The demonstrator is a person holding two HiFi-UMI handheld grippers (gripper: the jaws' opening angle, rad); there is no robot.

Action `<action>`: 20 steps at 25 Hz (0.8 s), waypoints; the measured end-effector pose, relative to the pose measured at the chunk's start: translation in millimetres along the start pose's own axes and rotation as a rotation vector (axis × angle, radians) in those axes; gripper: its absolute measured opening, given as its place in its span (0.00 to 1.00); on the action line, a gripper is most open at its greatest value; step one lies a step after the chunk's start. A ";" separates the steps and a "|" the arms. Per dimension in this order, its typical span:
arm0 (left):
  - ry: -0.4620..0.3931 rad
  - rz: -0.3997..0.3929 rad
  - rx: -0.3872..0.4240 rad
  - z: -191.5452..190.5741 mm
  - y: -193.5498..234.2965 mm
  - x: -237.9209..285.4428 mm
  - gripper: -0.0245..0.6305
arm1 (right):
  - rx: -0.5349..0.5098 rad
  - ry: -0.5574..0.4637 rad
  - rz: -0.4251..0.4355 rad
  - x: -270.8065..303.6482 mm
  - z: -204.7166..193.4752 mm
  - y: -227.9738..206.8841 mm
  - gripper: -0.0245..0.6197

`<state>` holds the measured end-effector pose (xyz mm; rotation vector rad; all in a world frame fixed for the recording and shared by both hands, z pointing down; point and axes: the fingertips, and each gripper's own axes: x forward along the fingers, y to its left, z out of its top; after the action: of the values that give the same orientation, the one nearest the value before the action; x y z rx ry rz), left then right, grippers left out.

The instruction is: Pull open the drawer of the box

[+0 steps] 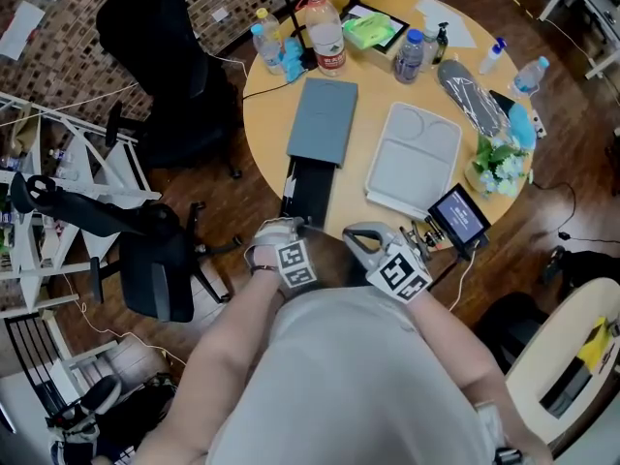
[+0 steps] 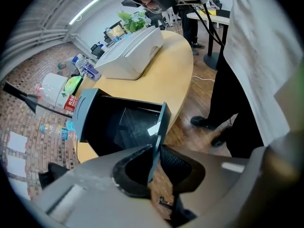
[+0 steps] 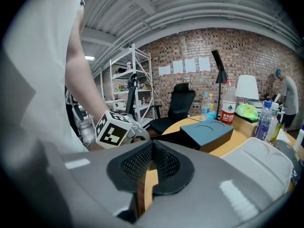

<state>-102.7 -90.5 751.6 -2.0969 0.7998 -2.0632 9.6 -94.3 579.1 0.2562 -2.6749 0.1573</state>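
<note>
At the table edge (image 2: 178,96), pinching the drawer front (image 2: 161,122) with the left gripper (image 2: 154,151), pulling straight, parking the clenched, empty right gripper (image 3: 151,148) aside.

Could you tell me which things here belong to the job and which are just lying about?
Job: grey-blue flat box; its black drawer; left gripper, shut on the drawer front.
Lying about: white plastic tray; red-labelled water bottle; green plant.

Box (image 1: 323,121) on the table (image 1: 373,105) — drawer (image 1: 310,190) out at its near edge, tray (image 1: 412,158) right.
</note>
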 end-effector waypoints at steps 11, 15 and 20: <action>-0.103 0.082 -0.103 -11.7 0.7 -23.4 0.14 | -0.041 -0.005 -0.065 6.4 6.8 17.6 0.05; -0.198 0.129 -0.182 -7.4 -7.0 -61.4 0.14 | -0.045 -0.014 -0.074 -2.1 12.9 32.2 0.05; -0.316 0.132 -0.448 -26.7 -30.1 -107.4 0.09 | -0.050 -0.009 -0.069 -2.1 11.0 64.2 0.05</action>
<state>-113.7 -11.4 669.2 -2.4176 1.3974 -1.5341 -6.4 -33.0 564.0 0.3333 -2.6708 0.0673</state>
